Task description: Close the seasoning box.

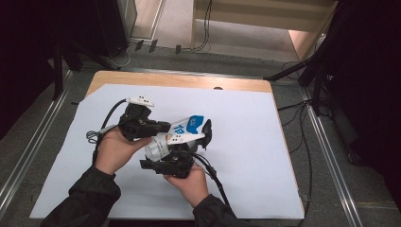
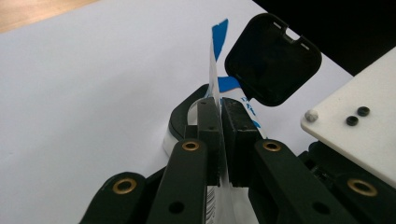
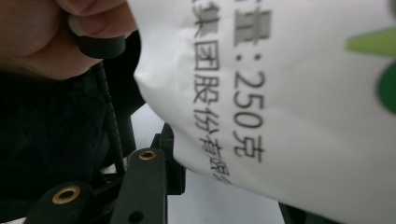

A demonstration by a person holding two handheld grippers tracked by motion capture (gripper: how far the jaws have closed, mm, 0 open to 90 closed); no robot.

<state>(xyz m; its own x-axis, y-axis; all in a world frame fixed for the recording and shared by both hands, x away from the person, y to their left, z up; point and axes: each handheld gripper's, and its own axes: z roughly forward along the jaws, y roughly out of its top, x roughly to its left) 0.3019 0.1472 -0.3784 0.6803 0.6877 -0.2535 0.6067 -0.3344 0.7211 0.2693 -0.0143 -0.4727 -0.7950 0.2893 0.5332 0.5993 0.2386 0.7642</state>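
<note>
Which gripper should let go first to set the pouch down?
Right, probably. The left gripper is clamped on the pouch edge; the right gripper holds its body looser, beside the white sheet.

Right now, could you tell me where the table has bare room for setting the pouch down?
The white sheet lies bare right of the white-and-blue pouch, out to the table's right edge, and along the far side. Near-left it is crowded with both hands and tools.

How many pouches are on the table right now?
1. A white and blue pouch sits mid-table between both claws; the left claw pinches its edge. Another could be hidden under the hands.
</note>
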